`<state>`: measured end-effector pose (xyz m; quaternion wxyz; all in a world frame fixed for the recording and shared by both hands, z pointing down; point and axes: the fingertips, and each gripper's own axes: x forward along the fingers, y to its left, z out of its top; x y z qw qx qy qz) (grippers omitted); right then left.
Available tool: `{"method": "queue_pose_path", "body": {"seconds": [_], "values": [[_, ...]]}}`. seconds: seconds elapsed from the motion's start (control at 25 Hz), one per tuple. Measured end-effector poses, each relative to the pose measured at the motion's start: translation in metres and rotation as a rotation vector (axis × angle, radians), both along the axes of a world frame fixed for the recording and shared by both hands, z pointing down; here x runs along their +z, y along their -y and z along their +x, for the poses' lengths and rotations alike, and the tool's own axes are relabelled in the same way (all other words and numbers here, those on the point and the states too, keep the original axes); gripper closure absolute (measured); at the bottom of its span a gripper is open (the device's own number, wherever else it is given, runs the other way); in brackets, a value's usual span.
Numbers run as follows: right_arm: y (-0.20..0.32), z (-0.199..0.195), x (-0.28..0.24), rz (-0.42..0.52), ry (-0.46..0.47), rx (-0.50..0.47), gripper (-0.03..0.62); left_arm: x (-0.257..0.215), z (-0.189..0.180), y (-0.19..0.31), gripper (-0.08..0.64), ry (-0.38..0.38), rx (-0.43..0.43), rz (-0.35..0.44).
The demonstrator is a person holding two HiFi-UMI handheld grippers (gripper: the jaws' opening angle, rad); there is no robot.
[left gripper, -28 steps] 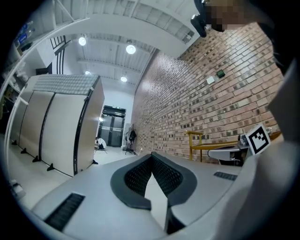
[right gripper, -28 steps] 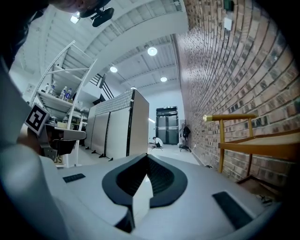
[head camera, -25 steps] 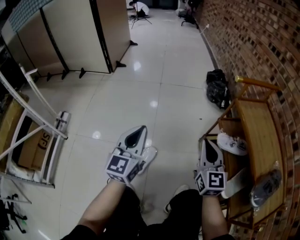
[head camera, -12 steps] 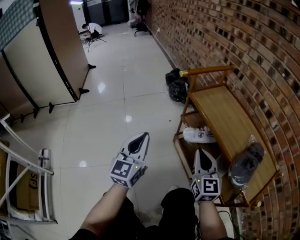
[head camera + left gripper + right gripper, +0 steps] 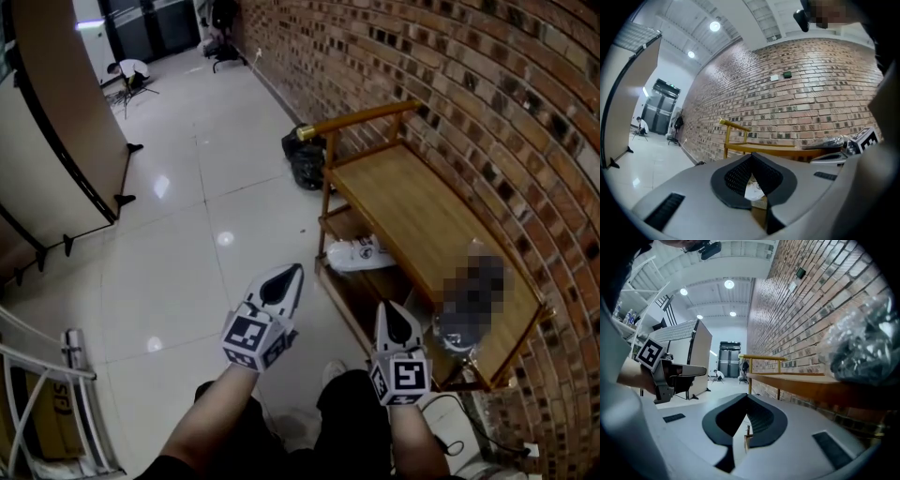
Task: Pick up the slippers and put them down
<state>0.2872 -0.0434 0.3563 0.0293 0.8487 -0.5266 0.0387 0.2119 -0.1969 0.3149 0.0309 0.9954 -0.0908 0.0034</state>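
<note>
Fig. — I hold left gripper (image 5: 282, 283) and right gripper (image 5: 396, 324) closed, empty. White, rounded slipper (image 5: 357, 253) lies across the wooden rack's (image 5: 403, 202) lower shelf — far end, front edge; toe direction unclear.

Left gripper (image 5: 292, 270) and right gripper (image 5: 391, 308) are pale grey.

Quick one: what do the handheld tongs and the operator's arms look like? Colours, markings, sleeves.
Both alike: left tongs and right tongs have pale grey shells tapering to a point, with black textured pads around a teardrop opening. Each carries a cube of black-and-white square markers at the rear. No cables visible. Bare forearms, no sleeves in view; dark trousers.
</note>
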Motion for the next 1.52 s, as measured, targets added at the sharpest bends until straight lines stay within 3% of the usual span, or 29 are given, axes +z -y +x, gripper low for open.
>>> {"method": "queue_pose_path", "body": {"seconds": [0.32, 0.56, 0.64, 0.76, 0.8, 0.88, 1.04, 1.16, 1.28, 1.32, 1.36, 1.4, 1.52], "values": [[0.000, 0.008, 0.013, -0.016, 0.025, 0.043, 0.581, 0.023, 0.018, -0.003, 0.560, 0.012, 0.046, -0.056], [0.005, 0.013, 0.018, 0.001, 0.056, 0.057, 0.581, 0.054, 0.018, 0.011, 0.560, -0.003, 0.032, -0.264], [0.007, 0.015, 0.020, 0.004, 0.069, 0.061, 0.581, 0.068, 0.019, 0.016, 0.560, -0.049, 0.043, -0.420], [0.010, 0.019, 0.023, 0.004, 0.077, 0.060, 0.581, 0.087, 0.024, 0.030, 0.560, -0.222, 0.122, -0.867], [0.011, 0.020, 0.023, 0.003, 0.080, 0.059, 0.581, 0.092, 0.026, 0.034, 0.560, -0.267, 0.142, -0.982], [0.011, 0.021, 0.025, -0.002, 0.083, 0.058, 0.581, 0.104, 0.031, 0.036, 0.560, -0.279, 0.154, -1.087], [0.012, 0.024, 0.028, -0.013, 0.082, 0.057, 0.581, 0.122, 0.041, 0.038, 0.560, -0.225, 0.145, -1.106], [0.015, 0.022, 0.029, -0.029, 0.068, 0.048, 0.581, 0.127, 0.040, 0.041, 0.560, -0.179, 0.100, -0.994], [0.019, 0.019, 0.029, -0.032, 0.072, 0.042, 0.581, 0.120, 0.046, 0.038, 0.560, -0.198, 0.140, -0.932], [0.020, 0.019, 0.030, -0.032, 0.075, 0.040, 0.581, 0.122, 0.048, 0.038, 0.529, -0.196, 0.135, -0.937], [0.021, 0.019, 0.031, -0.032, 0.078, 0.037, 0.581, 0.126, 0.051, 0.039, 0.414, -0.178, 0.122, -0.934], [0.023, 0.018, 0.032, -0.031, 0.082, 0.036, 0.581, 0.132, 0.054, 0.040, 0.361, -0.149, 0.110, -0.926], [0.026, 0.018, 0.034, -0.036, 0.088, 0.028, 0.582, 0.148, 0.068, 0.036, 0.360, -0.091, 0.127, -0.965]]}}
